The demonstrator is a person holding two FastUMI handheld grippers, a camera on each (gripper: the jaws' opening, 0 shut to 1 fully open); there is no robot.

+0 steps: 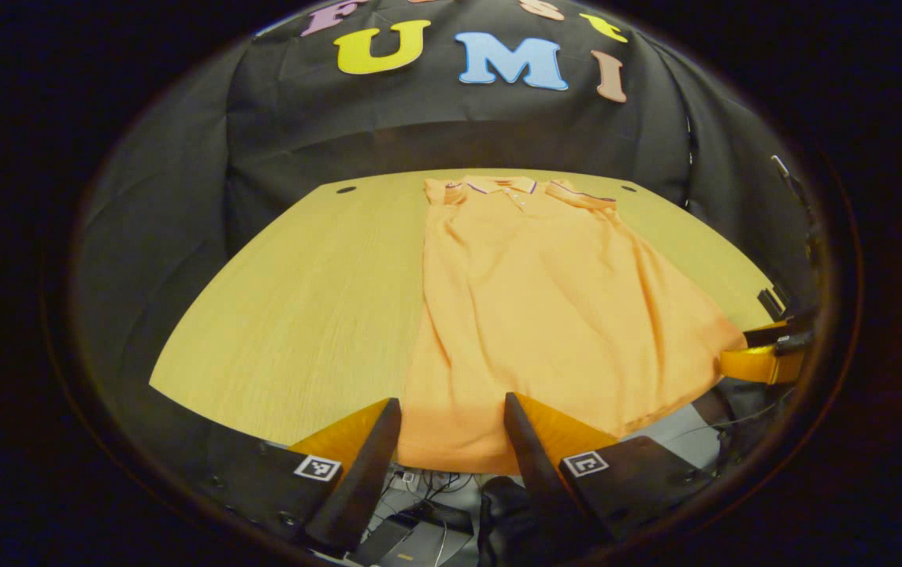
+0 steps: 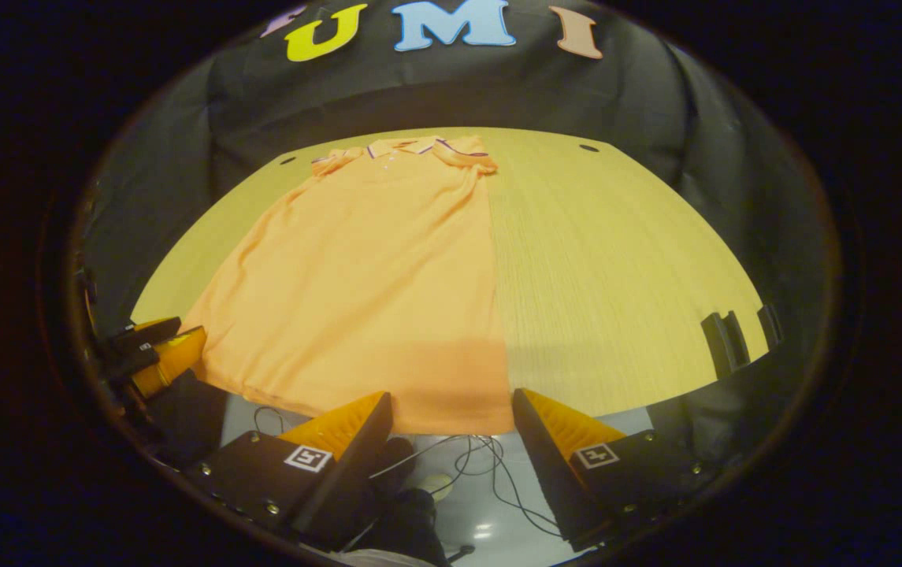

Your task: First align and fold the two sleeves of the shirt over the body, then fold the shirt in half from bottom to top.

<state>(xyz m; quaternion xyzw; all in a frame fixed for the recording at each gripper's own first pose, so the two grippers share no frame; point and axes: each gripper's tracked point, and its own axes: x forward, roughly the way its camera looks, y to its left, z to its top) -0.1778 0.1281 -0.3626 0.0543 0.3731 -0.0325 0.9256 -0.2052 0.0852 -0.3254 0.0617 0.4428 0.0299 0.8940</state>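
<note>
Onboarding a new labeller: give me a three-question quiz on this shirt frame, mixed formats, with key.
1. True or false: the shirt lies with its collar at the far edge of the table.
2. Multiple choice: how do the sleeves lie? A) spread out to both sides B) already folded in over the body C) hanging off the table
3. Fill in: both the left claw and the right claw hang at the shirt's near hem with fingers ____.

Key:
1. True.
2. B: the shirt's sides run straight, with no sleeves sticking out.
3. Open, with hem between the left claw's fingers but not gripped.
</note>
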